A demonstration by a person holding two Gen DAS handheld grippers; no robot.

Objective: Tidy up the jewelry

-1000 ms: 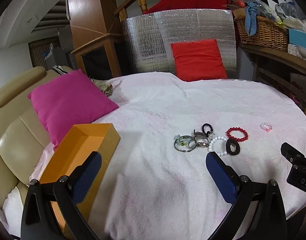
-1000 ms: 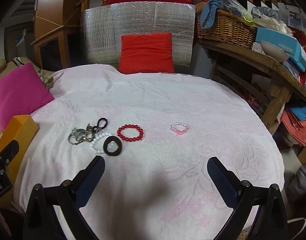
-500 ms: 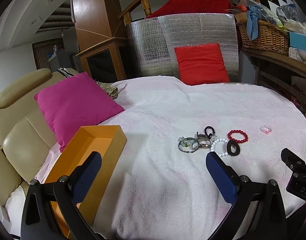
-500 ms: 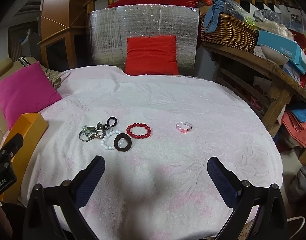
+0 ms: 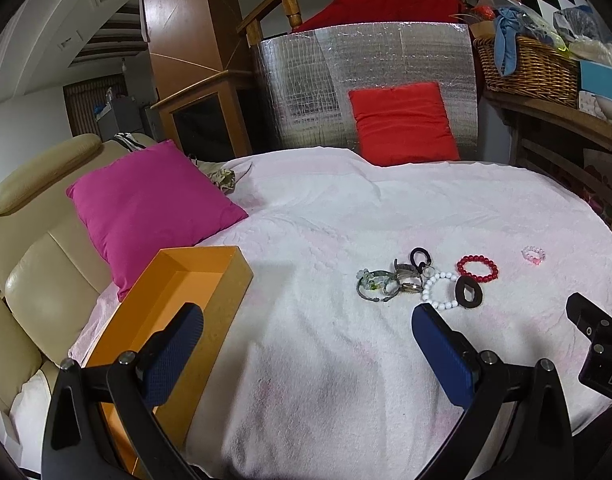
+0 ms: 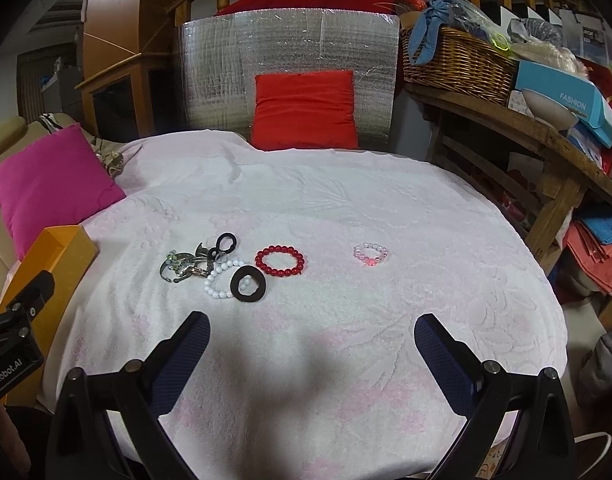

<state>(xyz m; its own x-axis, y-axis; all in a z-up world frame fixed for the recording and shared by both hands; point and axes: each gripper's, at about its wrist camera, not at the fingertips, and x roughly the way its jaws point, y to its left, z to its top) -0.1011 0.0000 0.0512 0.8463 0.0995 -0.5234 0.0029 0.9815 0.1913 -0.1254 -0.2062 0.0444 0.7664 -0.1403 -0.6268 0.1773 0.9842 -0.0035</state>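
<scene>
Left of jewelry pile [image 5: 418, 280], orange box [image 5: 174, 304], nothing visible inside

Magenta cushion [image 5: 146, 204], red cushion [image 6: 304, 110], wicker basket [image 6: 458, 64] surround the white-clothed table [image 6: 346, 208].

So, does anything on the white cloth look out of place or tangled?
The small pink bead bracelet lies alone, apart from the rest. The metal bangles are heaped together, and the dark oval ring overlaps the white bead bracelet. The orange box holds nothing visible.

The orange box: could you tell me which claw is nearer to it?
Left. The left claw hangs beside the orange box; the right claw sits farther right.
</scene>
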